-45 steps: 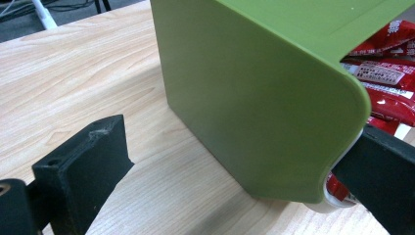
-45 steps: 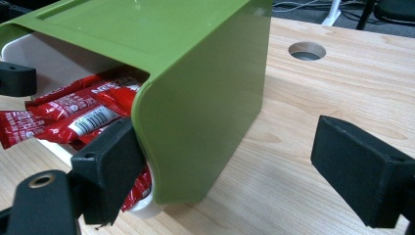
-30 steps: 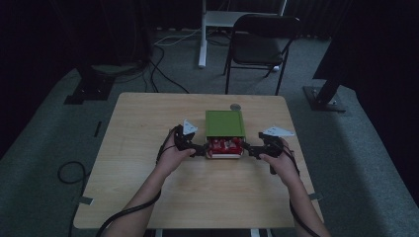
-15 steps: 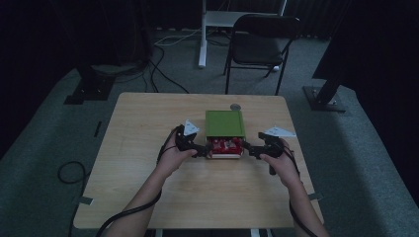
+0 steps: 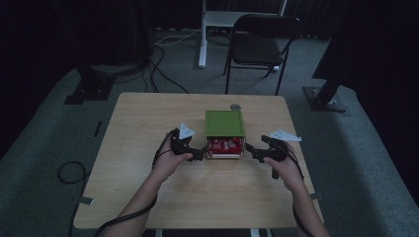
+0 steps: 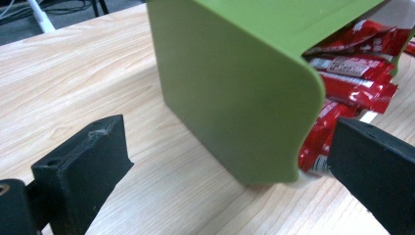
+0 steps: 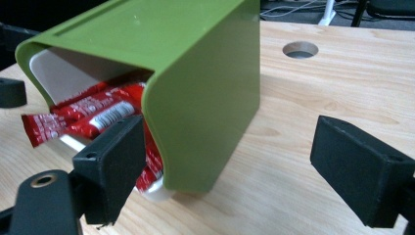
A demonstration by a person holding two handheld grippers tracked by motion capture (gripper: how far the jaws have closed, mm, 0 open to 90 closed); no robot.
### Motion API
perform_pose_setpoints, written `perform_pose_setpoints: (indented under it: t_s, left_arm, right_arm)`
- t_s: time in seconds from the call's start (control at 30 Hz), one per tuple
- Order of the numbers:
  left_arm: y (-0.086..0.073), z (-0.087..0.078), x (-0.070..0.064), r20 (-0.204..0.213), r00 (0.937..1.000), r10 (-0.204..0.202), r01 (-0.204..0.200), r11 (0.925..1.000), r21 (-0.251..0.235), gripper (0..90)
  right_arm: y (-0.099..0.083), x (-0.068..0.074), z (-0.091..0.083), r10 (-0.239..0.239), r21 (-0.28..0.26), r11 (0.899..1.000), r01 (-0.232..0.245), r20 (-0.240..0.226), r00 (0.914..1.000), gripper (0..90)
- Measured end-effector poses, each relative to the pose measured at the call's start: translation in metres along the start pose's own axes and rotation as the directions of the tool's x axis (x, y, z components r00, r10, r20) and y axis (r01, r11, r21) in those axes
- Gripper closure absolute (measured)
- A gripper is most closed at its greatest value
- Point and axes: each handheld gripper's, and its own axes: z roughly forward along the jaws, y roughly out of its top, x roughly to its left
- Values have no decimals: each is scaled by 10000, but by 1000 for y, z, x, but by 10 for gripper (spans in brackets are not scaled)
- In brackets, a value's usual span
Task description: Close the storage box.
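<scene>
- Nearest the person, the left gripper (image 5: 199, 152) and the right gripper (image 5: 253, 150) flank the front corners of the green box (image 5: 225, 123); each has its fingers spread wide and holds nothing.
- In the left gripper view the fingers (image 6: 83, 164) straddle the box's near corner, one on bare wood, the other in front of the red packets (image 6: 352, 73).
- In the right gripper view the fingers (image 7: 359, 169) bracket the opposite corner the same way, with wide gaps to the green wall.
- The box lies on its side in the middle of the counter (image 5: 148, 197), its open mouth facing the person, the packets spilling onto what looks like a white inner tray (image 7: 58, 78), though the dim light leaves that uncertain.
- The step in hand seems to be taking hold of the box from both sides: close each pair onto the green wall only, level and together, keeping the inner fingers off the loose packets so none gets pinched or dragged out.
- Behind the box sits a round cable hole (image 7: 300, 49) in the wood, and beyond the counter a dark chair (image 5: 262, 42).
</scene>
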Motion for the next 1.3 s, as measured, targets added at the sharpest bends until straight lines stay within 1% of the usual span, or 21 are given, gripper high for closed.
perform_pose_setpoints:
  t_s: [0.23, 0.3, 0.33, 0.53, 0.73, 0.83, 0.87, 0.97, 1.03, 1.13, 1.17, 1.2, 1.3]
  left_arm:
    - [-9, -6, 4, -102, 9998, -163, 164, 9998, 59, 28]
    - [-11, -8, 6, -175, 9998, -127, 128, 9999, 99, 28]
    - [-13, -9, 6, -198, 9996, -187, 189, 9998, 98, 28]
    - [-21, -16, 12, -406, 9989, -249, 257, 9995, 189, 28]
    - [-30, -19, 18, -569, 9975, -430, 445, 9987, 253, 28]
    - [-35, -22, 21, -680, 9964, -504, 525, 9982, 296, 28]
    - [-37, -23, 23, -726, 9956, -585, 606, 9978, 266, 28]
    - [-42, -26, 27, -879, 9942, -624, 652, 9974, 293, 28]
    - [-45, -29, 29, -1057, 9926, -600, 641, 9973, 359, 28]
    - [-51, -33, 34, -1229, 9895, -756, 806, 9961, 359, 28]
    - [-53, -34, 35, -1323, 9885, -726, 786, 9961, 406, 28]
    - [-55, -35, 36, -1379, 9875, -765, 827, 9958, 394, 28]
    - [-61, -40, 40, -1475, 9851, -888, 963, 9944, 441, 28]
  right_arm:
    - [-9, -2, -8, 19, 54, 10000, -20, 124, 9999, 131]
    - [-13, -3, -10, 5, 98, 10000, -6, 139, 9999, 131]
    - [-14, -3, -11, 27, 122, 9999, -29, 155, 9999, 132]
    - [-24, -4, -15, 44, 210, 9998, -49, 227, 9997, 131]
    - [-37, -6, -21, 41, 377, 9993, -56, 385, 9992, 132]
    - [-40, -6, -23, 49, 442, 9990, -68, 418, 9991, 131]
    - [-41, -7, -23, 13, 456, 9990, -32, 420, 9991, 131]
    - [-46, -6, -27, -43, 541, 9985, 17, 473, 9989, 132]
    - [-49, -5, -29, -26, 565, 9984, -1, 481, 9988, 132]
    - [-53, -5, -32, -71, 639, 9980, 35, 576, 9983, 131]
    - [-55, -4, -33, -86, 667, 9978, 47, 586, 9982, 131]
    - [-58, -4, -35, -134, 747, 9972, 88, 619, 9980, 131]
    - [-60, -4, -37, -115, 768, 9970, 66, 633, 9979, 131]
